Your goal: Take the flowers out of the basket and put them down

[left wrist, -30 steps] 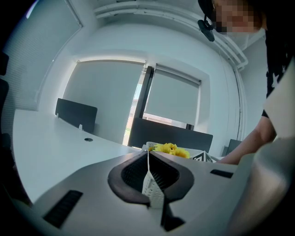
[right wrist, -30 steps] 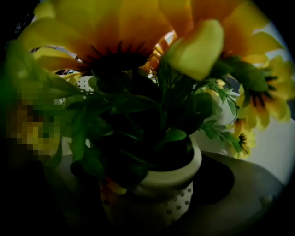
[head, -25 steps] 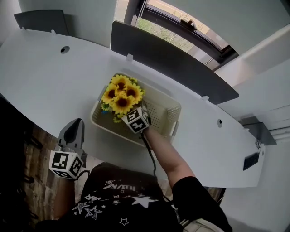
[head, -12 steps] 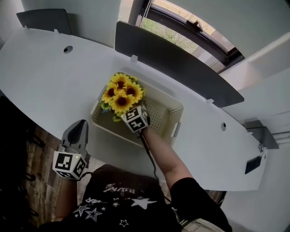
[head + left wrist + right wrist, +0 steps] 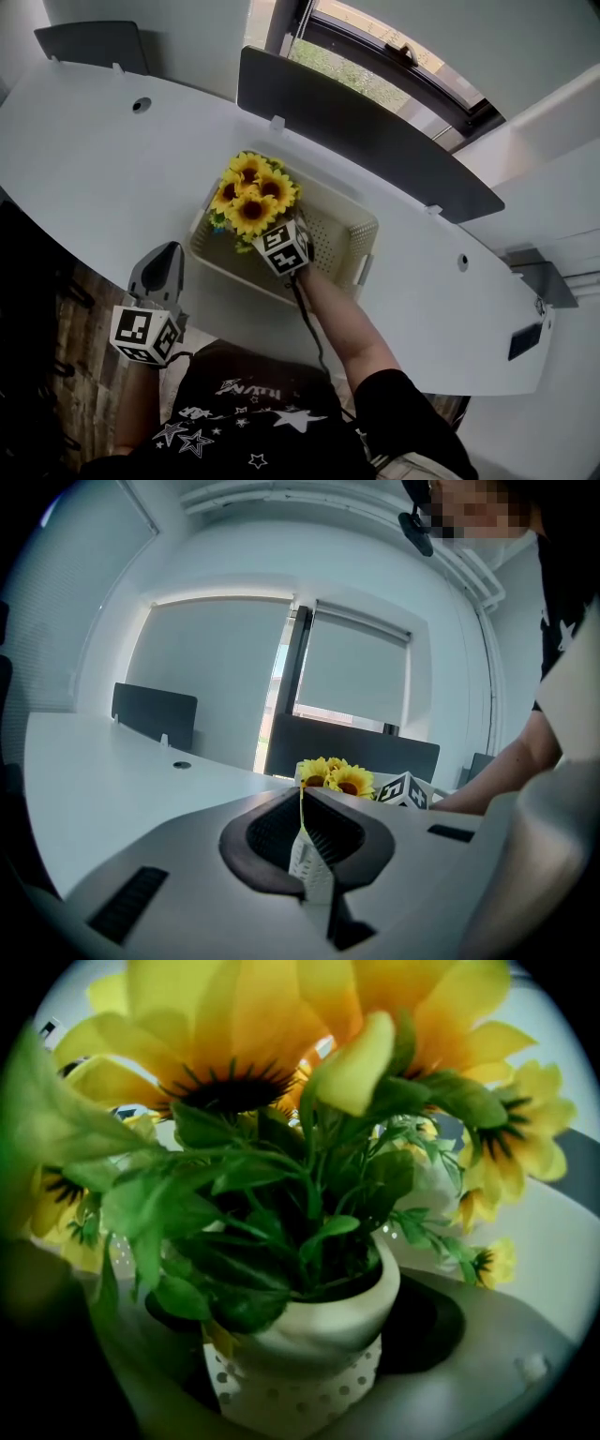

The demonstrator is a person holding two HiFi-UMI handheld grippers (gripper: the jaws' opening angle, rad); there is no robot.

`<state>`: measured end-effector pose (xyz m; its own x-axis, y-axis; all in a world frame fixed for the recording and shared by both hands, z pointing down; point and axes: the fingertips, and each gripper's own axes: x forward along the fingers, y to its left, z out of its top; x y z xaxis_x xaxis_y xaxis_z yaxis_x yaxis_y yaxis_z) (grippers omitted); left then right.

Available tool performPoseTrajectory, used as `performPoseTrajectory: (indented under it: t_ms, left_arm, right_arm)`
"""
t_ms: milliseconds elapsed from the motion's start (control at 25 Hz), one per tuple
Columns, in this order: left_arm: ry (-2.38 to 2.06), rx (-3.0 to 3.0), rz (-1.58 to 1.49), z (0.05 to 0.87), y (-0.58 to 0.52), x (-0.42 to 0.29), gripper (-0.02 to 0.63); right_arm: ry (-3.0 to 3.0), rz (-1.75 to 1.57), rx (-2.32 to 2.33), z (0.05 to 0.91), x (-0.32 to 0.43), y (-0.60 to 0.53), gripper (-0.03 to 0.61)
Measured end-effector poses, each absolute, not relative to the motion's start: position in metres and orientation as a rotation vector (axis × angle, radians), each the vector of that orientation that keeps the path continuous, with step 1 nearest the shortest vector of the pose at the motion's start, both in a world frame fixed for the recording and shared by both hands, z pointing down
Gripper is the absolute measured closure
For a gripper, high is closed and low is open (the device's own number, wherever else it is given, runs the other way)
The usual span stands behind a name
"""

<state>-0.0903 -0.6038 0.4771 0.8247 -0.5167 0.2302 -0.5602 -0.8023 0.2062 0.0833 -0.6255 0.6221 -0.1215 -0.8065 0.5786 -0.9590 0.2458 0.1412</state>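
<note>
Right gripper clamps the white pot of the flowers, upright in the basket's left end. From there the way out is straight up. Left gripper, jaws together and empty, hangs well apart.

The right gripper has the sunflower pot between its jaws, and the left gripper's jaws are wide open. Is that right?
Not quite. The left gripper has its jaws closed together with nothing between them, as the left gripper view shows. The right gripper does have the sunflower pot between its jaws.
</note>
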Motion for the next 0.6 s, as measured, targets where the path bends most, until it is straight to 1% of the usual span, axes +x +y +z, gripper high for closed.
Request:
performPoseTrajectory:
  t_ms: [600]
  left_arm:
    - [-0.807, 2.775, 0.17, 0.46, -0.599, -0.089, 0.597]
  right_arm:
    - [-2.061, 0.256, 1.708, 0.55, 0.094, -0.609, 0.055]
